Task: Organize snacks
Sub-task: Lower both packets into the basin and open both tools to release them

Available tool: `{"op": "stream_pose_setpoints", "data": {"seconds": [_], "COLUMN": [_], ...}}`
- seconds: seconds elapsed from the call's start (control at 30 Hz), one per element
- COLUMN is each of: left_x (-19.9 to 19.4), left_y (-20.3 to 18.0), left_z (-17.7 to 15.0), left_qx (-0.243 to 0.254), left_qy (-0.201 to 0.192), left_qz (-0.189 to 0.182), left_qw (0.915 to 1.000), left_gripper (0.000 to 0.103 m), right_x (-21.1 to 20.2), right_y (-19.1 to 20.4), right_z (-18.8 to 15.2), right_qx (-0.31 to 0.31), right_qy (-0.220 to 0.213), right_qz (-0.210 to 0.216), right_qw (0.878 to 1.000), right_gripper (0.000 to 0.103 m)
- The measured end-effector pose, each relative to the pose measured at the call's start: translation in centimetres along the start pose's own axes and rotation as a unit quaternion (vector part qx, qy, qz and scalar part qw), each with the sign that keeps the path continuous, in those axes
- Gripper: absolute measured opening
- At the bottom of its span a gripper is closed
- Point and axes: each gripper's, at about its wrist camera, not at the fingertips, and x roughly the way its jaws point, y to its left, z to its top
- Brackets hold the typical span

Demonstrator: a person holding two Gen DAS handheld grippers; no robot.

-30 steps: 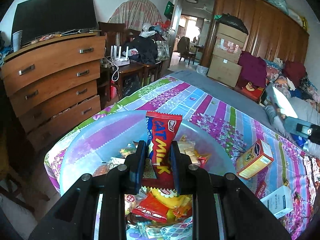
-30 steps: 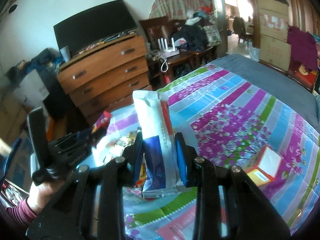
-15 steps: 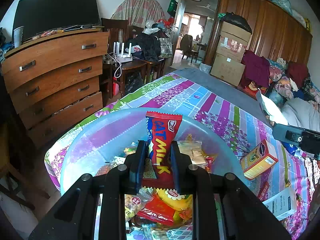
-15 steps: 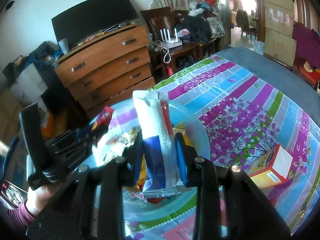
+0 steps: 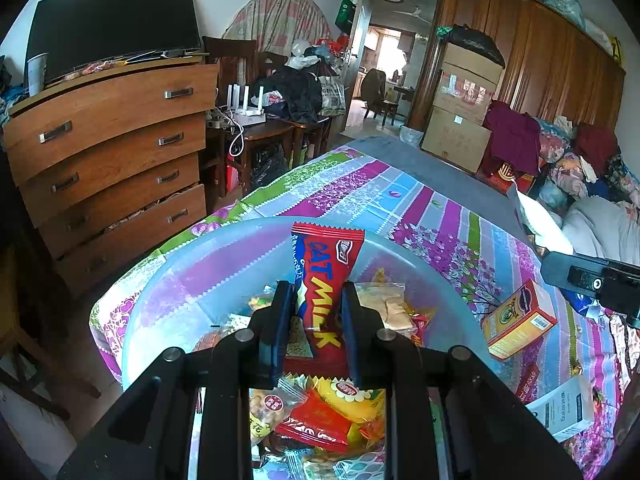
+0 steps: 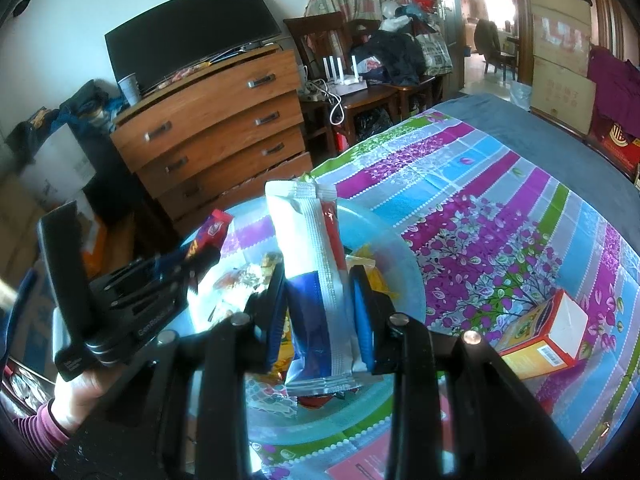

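A pale blue translucent basin [image 5: 192, 280] holding several snack packets rests on a bright striped cloth. My left gripper [image 5: 314, 304] is shut on a red "OAT MILK" packet [image 5: 326, 276], held upright above the basin. In the right wrist view, my right gripper [image 6: 320, 292] is shut on a white and blue packet [image 6: 308, 256] over the basin [image 6: 400, 272]. The left gripper [image 6: 188, 264] also shows there at the left with its red packet [image 6: 212, 230], held by a hand [image 6: 76, 396].
An orange box [image 5: 520, 320] [image 6: 548, 332] lies on the cloth right of the basin, with a white box [image 5: 568, 408] nearer. A wooden chest of drawers [image 5: 104, 152] stands left of the bed. The right gripper's body [image 5: 592, 280] shows at the right edge.
The right gripper moved with its white packet toward the basin, then stopped. The left gripper shifted only slightly, keeping its hold on the red packet.
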Motion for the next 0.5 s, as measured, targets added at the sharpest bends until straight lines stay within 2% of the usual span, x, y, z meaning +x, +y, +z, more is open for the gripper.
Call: {"op": "stream_pose_setpoints", "data": {"seconds": [0.5], "left_x": [-0.04], "left_y": [-0.04], "left_z": [-0.02], "left_qx": [-0.001], "left_qy": [0.001], "left_qz": [0.000], "left_qw": [1.0000], "left_gripper": [0.024], "right_x": [0.27], "right_y": [0.31], "right_z": [-0.03], "right_qx": [0.000], "right_qy": [0.001], "right_qz": [0.000], "right_qw": [1.000], "right_gripper": [0.031]}}
